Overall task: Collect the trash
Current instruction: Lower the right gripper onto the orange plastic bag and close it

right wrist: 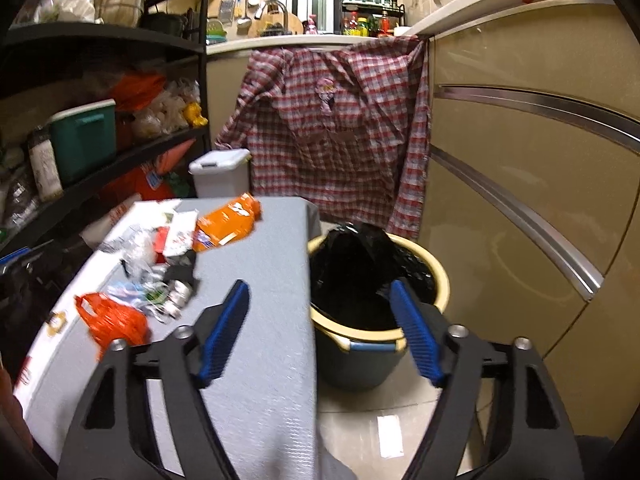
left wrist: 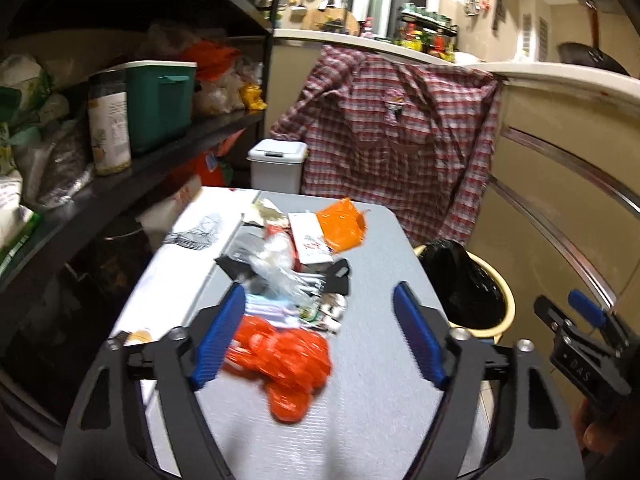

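A pile of trash lies on a grey table [left wrist: 372, 360]: a crumpled orange plastic bag [left wrist: 286, 360] nearest, clear plastic wrap [left wrist: 276, 268], a white and red packet [left wrist: 310, 242], an orange snack wrapper [left wrist: 342, 224] at the far end. My left gripper [left wrist: 320, 340] is open and empty, just above the orange bag. A bin with a black liner [right wrist: 372, 280] stands on the floor right of the table. My right gripper [right wrist: 320, 328] is open and empty, over the table's right edge and the bin. It also shows in the left wrist view [left wrist: 576, 320].
A dark shelf rack [left wrist: 132, 160] with a green box [left wrist: 160, 100] and bags runs along the left. A plaid shirt [left wrist: 396, 136] hangs from the counter behind. A small white lidded bin [left wrist: 276, 168] stands beyond the table. Beige cabinets [right wrist: 520, 180] are on the right.
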A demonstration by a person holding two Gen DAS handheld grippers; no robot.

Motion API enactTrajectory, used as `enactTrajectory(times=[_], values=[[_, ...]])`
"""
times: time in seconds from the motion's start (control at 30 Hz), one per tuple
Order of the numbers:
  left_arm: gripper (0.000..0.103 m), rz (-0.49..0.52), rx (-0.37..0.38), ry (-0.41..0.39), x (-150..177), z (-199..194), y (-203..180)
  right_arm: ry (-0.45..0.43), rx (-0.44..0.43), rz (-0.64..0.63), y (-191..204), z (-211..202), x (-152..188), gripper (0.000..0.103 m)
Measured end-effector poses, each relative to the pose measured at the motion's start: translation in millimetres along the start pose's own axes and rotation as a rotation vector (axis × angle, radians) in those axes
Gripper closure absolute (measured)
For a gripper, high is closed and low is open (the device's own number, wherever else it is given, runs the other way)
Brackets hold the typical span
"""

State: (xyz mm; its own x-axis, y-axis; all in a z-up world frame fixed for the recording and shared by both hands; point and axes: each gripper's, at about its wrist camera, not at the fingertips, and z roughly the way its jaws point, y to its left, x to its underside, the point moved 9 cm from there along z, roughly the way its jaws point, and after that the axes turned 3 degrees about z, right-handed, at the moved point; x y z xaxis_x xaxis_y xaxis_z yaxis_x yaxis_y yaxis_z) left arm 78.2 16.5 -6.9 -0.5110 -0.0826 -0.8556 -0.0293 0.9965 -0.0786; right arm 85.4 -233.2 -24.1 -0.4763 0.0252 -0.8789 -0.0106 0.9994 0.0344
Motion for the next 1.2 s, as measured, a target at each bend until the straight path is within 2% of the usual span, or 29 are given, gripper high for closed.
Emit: enactTrajectory(times=[0.03, 0.1, 0.2, 0.27, 0.3, 0.4, 0.47, 0.53, 0.63, 0.7, 0.73, 0.77, 0.83, 0.93, 1.0, 1.07, 1.2], values=[[0.044, -0.001, 0.001, 0.009, -5.6, 0.7, 4.5, -0.002, -0.013, -0.003, 4.8, 0.6, -3.4, 0.045], [0.057, 0.008, 0.005, 0.012, -21.4, 1.4, 13.8, -0.009, -0.056, -0.004, 15.5, -0.9, -12.6, 0.048], [0.066, 0.027, 0.024, -0.008, -50.0, -1.3, 23.6, -0.005, -0.121, -0.017, 34.4, -2.2, -28.1, 0.054], [0.067, 0.079, 0.034, -0.035, -72.8, -1.8, 25.4, 0.002, -0.177, -0.014, 47.2, -1.2, -40.3, 0.056], [0.07, 0.102, 0.041, -0.048, -81.6, -1.4, 26.0, 0.009, -0.206, -0.013, 53.2, 0.7, -44.9, 0.057], [0.075, 0.182, 0.07, -0.076, -103.9, 3.1, 27.1, 0.022, -0.287, -0.035, 77.9, 6.2, -55.4, 0.067], [0.081, 0.245, 0.086, -0.083, -110.6, 8.5, 28.5, 0.033, -0.355, -0.055, 98.0, 13.8, -61.4, 0.079], [0.081, 0.277, 0.104, -0.085, -113.7, 14.6, 35.0, 0.042, -0.418, -0.083, 119.7, 18.7, -60.0, 0.081], [0.081, 0.222, 0.125, -0.094, -110.1, 23.6, 58.4, 0.069, -0.501, -0.121, 152.9, 30.5, -40.9, 0.076], [0.081, 0.15, 0.115, -0.071, -100.0, 34.5, 81.0, 0.1, -0.54, -0.12, 169.3, 39.6, -21.1, 0.062], [0.081, 0.13, 0.085, -0.022, -93.5, 43.7, 90.6, 0.12, -0.55, -0.12, 175.9, 45.5, -9.8, 0.05], [0.081, 0.113, 0.047, 0.024, -89.9, 51.1, 100.4, 0.148, -0.561, -0.124, 183.3, 51.7, 2.6, 0.045], [0.081, 0.097, 0.047, 0.027, -90.1, 54.5, 108.6, 0.242, -0.597, -0.132, 200.4, 65.6, 31.9, 0.045], [0.081, 0.088, 0.05, 0.064, -82.6, 67.2, 117.4, 0.345, -0.616, -0.192, 221.5, 79.9, 67.8, 0.035], [0.081, 0.1, 0.053, 0.079, -79.5, 74.6, 116.9, 0.355, -0.589, -0.236, 228.2, 87.2, 82.2, 0.035], [0.081, 0.115, 0.062, 0.081, -78.6, 79.4, 115.2, 0.408, -0.593, -0.247, 233.5, 96.3, 95.5, 0.035], [0.081, 0.116, 0.097, 0.097, -74.3, 90.8, 112.4, 0.409, -0.603, -0.267, 235.5, 93.8, 103.4, 0.038]])
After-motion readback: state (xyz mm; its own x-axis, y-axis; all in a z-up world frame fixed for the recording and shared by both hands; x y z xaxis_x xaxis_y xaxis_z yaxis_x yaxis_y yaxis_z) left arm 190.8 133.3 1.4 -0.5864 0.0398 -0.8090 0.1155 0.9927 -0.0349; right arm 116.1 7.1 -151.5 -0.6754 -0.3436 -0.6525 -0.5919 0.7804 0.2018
